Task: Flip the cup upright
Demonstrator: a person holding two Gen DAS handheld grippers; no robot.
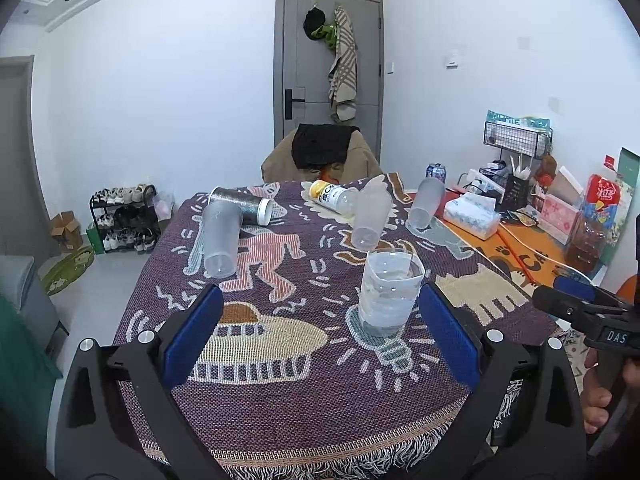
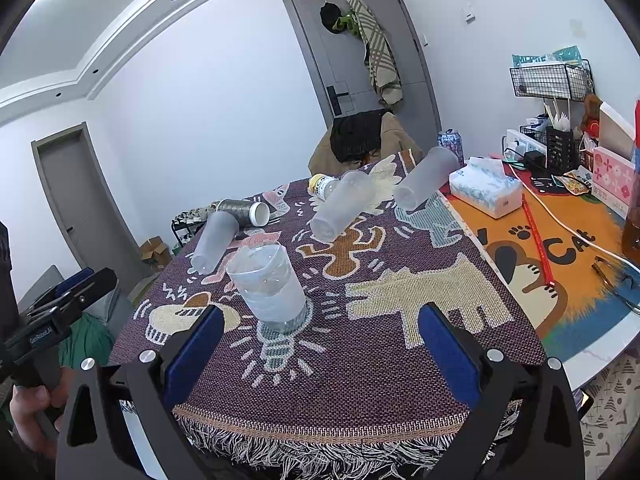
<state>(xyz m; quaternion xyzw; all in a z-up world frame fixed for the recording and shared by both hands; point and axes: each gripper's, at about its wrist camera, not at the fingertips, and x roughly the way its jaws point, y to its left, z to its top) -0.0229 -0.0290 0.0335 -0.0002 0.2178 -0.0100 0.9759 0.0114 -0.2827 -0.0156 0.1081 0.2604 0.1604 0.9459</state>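
While three frosted cups lie tipped on the cloth (image 1: 280, 400), the clear cup (image 1: 390, 292) stands upright, its long axis vertical and its open mouth facing the ceiling. It sits on the lightbulb figure woven into the cloth. The left gripper (image 1: 320, 320) has its jaws spread wide, holding nothing; the cup stands between them, just beside the right-hand pad, though contact cannot be told. The right gripper (image 2: 320, 336) is likewise wide open and empty, with the cup (image 2: 270, 284) just beyond its left pad. The cup is see-through plastic, squarish at the rim, with a whitish film low on its wall.
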